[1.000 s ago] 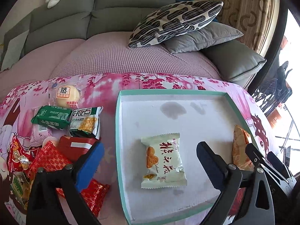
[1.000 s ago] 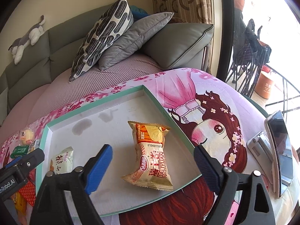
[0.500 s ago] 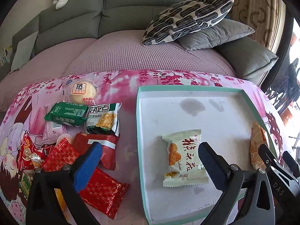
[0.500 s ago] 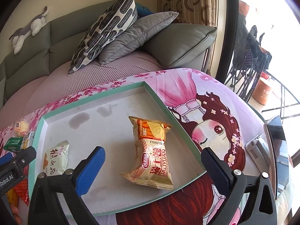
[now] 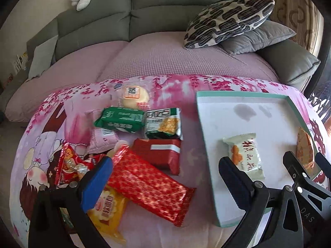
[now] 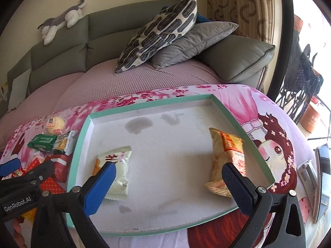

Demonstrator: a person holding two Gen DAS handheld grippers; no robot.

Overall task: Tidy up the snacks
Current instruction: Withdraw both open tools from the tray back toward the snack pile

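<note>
Pink cloth (image 5: 175, 86), snack pile (image 5: 144, 144) clear only left view, phone (image 6: 322, 177) only right, both grippers' fingers released.

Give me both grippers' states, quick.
Left gripper: open, holding nothing, above the snack pile.
Right gripper: open, holding nothing, above the tray.

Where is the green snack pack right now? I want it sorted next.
In the left wrist view, the green snack pack lies outside the tray, to its left, in front of the round bun and beside the cracker pack.
</note>
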